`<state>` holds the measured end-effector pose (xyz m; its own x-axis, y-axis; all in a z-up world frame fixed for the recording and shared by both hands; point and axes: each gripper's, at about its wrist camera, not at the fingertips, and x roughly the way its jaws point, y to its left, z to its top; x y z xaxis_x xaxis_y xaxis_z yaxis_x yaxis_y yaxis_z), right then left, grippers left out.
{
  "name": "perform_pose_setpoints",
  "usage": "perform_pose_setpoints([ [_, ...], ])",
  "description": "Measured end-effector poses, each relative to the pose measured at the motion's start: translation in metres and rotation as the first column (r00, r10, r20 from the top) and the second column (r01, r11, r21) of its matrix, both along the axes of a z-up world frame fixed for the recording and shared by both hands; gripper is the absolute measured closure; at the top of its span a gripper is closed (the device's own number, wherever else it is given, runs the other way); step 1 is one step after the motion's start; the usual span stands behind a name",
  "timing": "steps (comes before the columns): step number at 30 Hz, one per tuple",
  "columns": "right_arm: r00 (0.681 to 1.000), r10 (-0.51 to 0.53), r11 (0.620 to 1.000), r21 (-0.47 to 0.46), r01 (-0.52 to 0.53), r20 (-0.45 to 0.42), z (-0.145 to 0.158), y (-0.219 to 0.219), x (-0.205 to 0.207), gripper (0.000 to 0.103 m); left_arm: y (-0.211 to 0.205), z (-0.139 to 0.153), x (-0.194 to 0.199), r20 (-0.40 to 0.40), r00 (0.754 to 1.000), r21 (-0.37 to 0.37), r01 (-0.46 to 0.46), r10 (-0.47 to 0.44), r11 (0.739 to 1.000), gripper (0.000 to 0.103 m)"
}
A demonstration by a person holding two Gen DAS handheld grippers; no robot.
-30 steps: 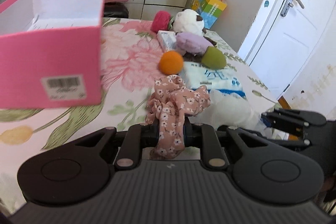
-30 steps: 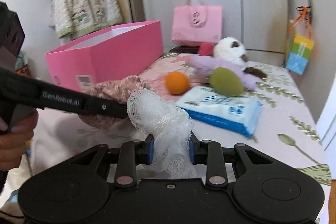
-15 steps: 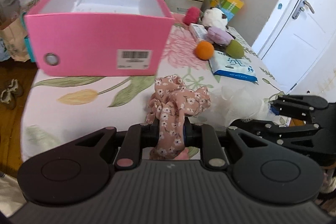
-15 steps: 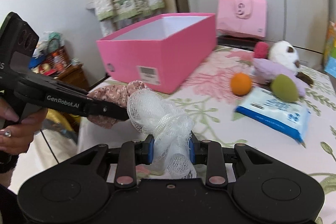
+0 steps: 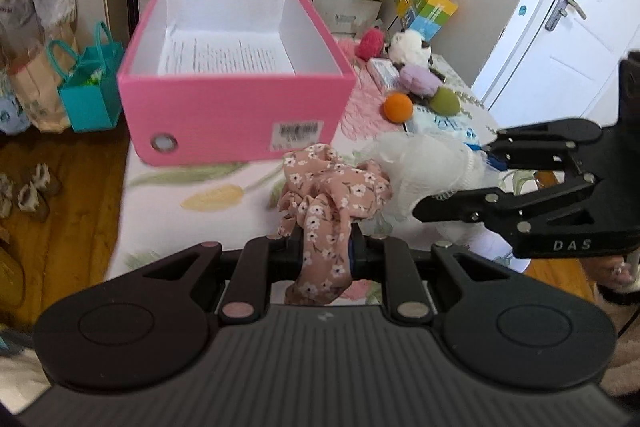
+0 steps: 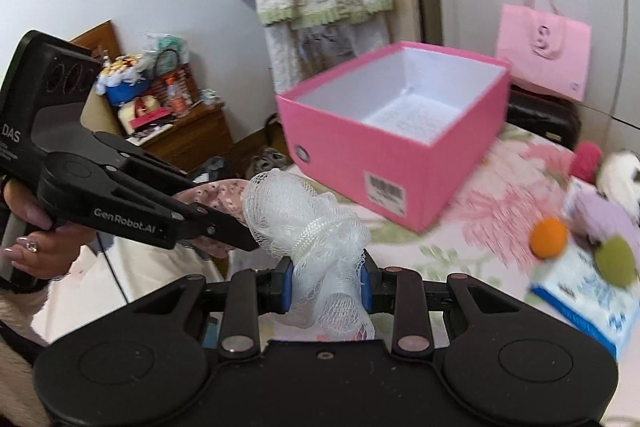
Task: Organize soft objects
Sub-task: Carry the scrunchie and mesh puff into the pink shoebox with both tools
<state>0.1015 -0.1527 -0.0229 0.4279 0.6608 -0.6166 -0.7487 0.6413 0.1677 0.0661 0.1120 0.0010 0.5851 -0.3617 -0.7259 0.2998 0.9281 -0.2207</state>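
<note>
Left hand-held gripper (image 5: 323, 251) clamped on floral scrunchie (image 5: 332, 187); right hand-held gripper (image 6: 325, 285) clamped on white mesh puff (image 6: 308, 223). Both held above bed (image 5: 168, 215), near open pink box (image 5: 236, 115).

Floral pink scrunchie (image 5: 332, 195); white mesh pouf (image 6: 312, 227); both aloft

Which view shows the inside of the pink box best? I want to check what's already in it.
The left wrist view: it looks down into the pink box, showing only a printed sheet on the floor. The right wrist view sees the box obliquely; its near wall hides part of the floor.
</note>
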Motion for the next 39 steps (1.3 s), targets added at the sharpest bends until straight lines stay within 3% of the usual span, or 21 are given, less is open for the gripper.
perform_pose_setpoints([
  [11,0.981,-0.015,1.000,0.017,0.012,0.192,0.048,0.037,0.032,0.066,0.021,0.039,0.046,0.142,0.990,-0.027,0.015,-0.011,1.000,0.086],
  [19,0.964,-0.064,0.998,0.046,0.054,0.259,0.065,0.049,0.103,0.066,0.026,0.059,0.130,0.209,0.978,-0.029,-0.019,0.024,0.999,0.086],
  [29,0.990,-0.073,0.997,-0.013,0.075,0.120,0.041,0.072,0.237,0.066,0.023,0.024,0.254,0.088,0.992,-0.030,-0.092,0.094,0.995,0.087],
  [33,0.993,-0.035,0.994,-0.103,0.047,0.117,0.021,0.084,0.270,0.066,0.020,0.004,0.290,0.068,0.988,0.011,-0.137,0.136,0.991,0.087],
  [39,0.995,0.035,0.976,-0.219,-0.013,0.096,-0.001,0.098,0.300,0.066,0.016,-0.023,0.326,-0.030,0.988,0.033,-0.150,0.151,0.988,0.087],
])
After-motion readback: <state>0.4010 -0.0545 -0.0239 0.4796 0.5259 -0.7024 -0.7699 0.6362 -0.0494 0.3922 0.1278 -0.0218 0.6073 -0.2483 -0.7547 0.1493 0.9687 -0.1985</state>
